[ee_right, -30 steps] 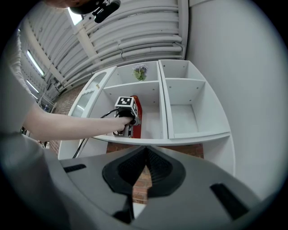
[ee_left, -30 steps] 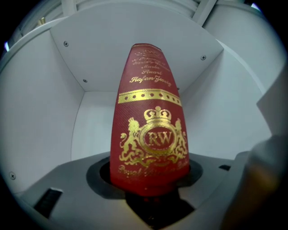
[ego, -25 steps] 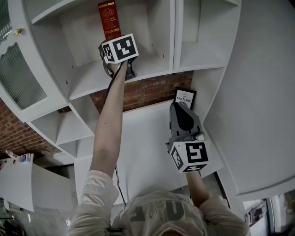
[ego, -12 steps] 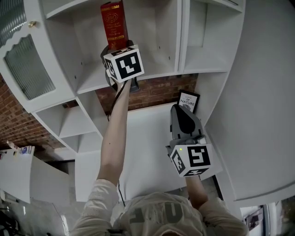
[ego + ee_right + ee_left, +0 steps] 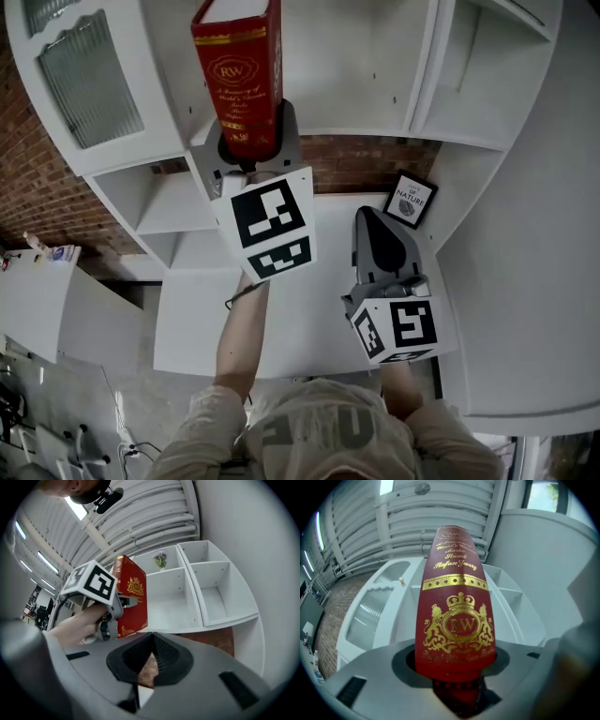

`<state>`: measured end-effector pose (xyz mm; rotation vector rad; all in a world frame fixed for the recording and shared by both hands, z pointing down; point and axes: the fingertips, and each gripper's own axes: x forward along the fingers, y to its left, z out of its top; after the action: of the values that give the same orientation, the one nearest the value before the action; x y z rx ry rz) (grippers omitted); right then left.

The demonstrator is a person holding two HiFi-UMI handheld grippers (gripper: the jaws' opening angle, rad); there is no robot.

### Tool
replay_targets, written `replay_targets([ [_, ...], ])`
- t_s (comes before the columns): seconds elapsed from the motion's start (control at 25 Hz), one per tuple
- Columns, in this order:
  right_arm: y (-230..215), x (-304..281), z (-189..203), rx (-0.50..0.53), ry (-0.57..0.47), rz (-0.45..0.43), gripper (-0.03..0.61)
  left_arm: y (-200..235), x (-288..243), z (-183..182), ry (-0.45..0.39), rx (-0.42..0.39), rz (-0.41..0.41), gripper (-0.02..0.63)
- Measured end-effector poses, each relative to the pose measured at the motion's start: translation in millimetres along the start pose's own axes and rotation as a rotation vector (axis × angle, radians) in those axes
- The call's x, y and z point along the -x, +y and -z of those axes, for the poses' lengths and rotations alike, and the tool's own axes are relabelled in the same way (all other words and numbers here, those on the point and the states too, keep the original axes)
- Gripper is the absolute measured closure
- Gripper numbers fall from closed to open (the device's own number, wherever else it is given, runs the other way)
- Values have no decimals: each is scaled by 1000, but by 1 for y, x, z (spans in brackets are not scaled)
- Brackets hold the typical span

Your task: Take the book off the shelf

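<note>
Already the red book (image 5: 239,75) looks clear of the shelf (image 5: 375,133). In the right gripper view it hangs in open air in front of the white compartments, touching none of them. The left gripper (image 5: 247,142) is pinching it by its lower end alone, across the thickness, and in the left gripper view the gold-crested spine (image 5: 457,620) rises straight out from between the jaws.

That hold is the main hazard. Nearly the whole length of what seems a thick hardback stands at 12 o'clock from the pinch, with nothing steadying the top. A quick swing or a tilt of the wrist could make it pivot in the jaws or slide out. Because only one end is clamped, the covers at the free end could also fan open and shift the weight.

The right gripper (image 5: 367,214), at about 4 o'clock from the left one, is pressed together on nothing and hangs low over the desk (image 5: 192,323), so it offers no support. A small book (image 5: 410,199) stands at its 1 o'clock against the back wall, where a careless lowering arc could topple it. The glass-fronted door (image 5: 89,80) at 10 o'clock is another thing a wide swing might strike.
</note>
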<state>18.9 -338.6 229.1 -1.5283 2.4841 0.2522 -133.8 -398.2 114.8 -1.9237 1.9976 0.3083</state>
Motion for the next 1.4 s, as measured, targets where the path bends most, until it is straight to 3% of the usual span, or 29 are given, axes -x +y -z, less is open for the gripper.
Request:
replay_targets([
  [0.2, 16, -5, 6, -25, 15, -38, 565, 13, 69, -7, -62, -9, -42, 368],
  [0.52, 44, -3, 23, -47, 45, -94, 565, 17, 141, 31, 81, 88, -48, 368],
  [0.84, 60, -3, 23, 8, 24, -122, 565, 30, 148, 55, 123, 69, -65, 368],
  [1.4, 53, -7, 18, 77, 11, -95, 565, 24, 141, 55, 120, 89, -41, 368],
])
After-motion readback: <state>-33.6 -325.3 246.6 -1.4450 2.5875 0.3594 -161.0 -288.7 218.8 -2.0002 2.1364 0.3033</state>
